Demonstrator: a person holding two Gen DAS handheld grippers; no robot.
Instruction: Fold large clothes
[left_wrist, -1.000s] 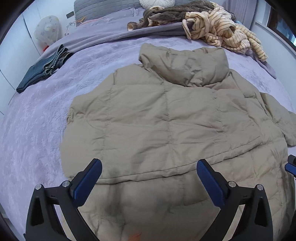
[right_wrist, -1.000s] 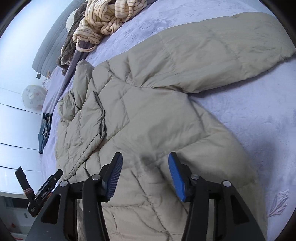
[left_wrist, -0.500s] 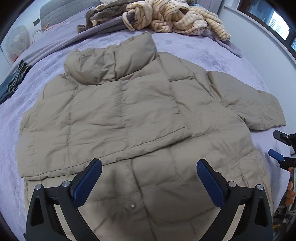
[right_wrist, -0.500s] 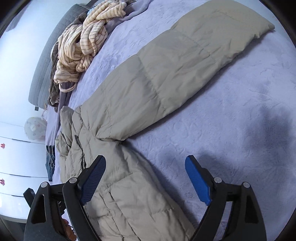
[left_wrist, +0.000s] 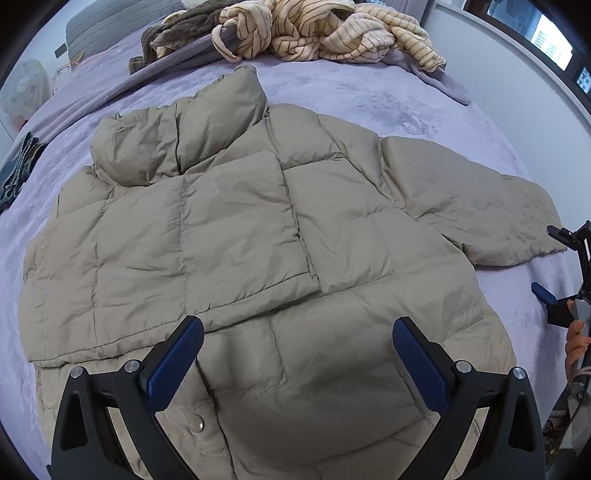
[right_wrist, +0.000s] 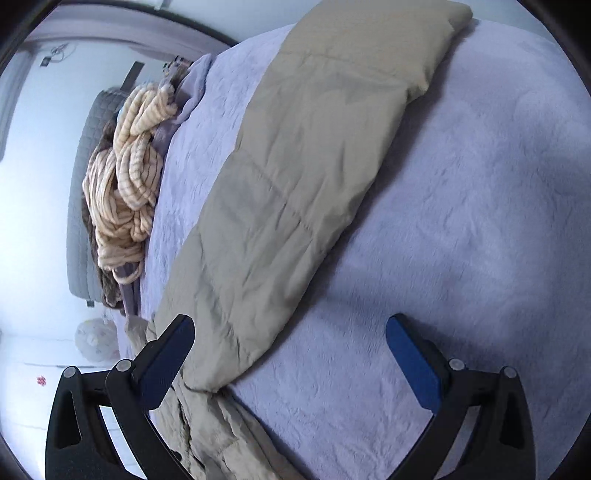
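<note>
The khaki quilted puffer jacket (left_wrist: 236, 229) is lying flat on the lavender plush bedspread (left_wrist: 369, 92), ahead of and beneath the left gripper (left_wrist: 295, 354), whose fingers are standing wide apart, gripping nothing. The right gripper (right_wrist: 291, 354) is opening; only the jacket's outstretched sleeve (right_wrist: 295, 192) is lying ahead of its left finger, unpinched.

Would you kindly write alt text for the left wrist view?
A tan puffer jacket lies flat on a lilac bedspread, one sleeve stretched right. The open left gripper hovers over its hem; striped clothes are heaped beyond.
</note>
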